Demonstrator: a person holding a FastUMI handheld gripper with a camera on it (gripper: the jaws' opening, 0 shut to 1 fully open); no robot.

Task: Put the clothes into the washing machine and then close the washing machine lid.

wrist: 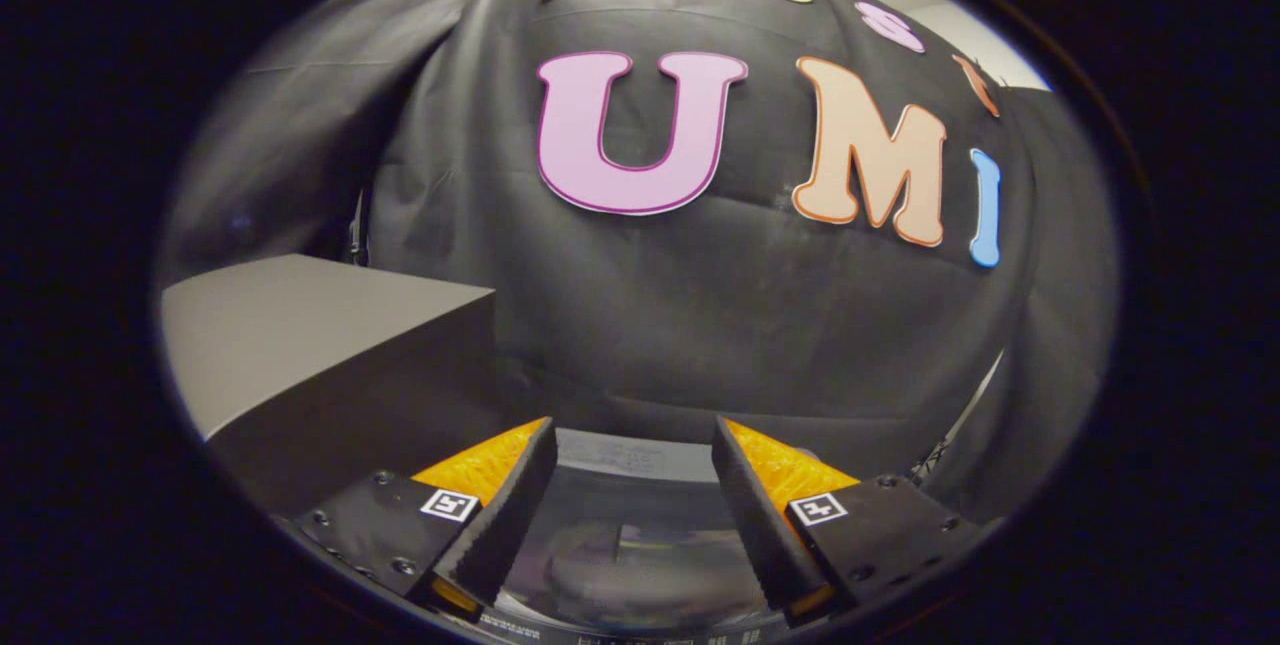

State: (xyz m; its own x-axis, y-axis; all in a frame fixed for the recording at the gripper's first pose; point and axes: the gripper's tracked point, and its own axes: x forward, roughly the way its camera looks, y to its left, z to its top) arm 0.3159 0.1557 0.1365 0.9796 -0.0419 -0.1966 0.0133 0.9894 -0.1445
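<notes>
tongs [635, 485] spread apart at bottom centre, grasping nothing. washing machine lid [630, 545] lying glossy and see-through in the gap between the fingers, low in the frame, seemingly down already; hard to tell if fully seated. grey box [320, 345] at middle left. best pressed down flat and evenly, then checked for latching. no clothes to point at.
</notes>
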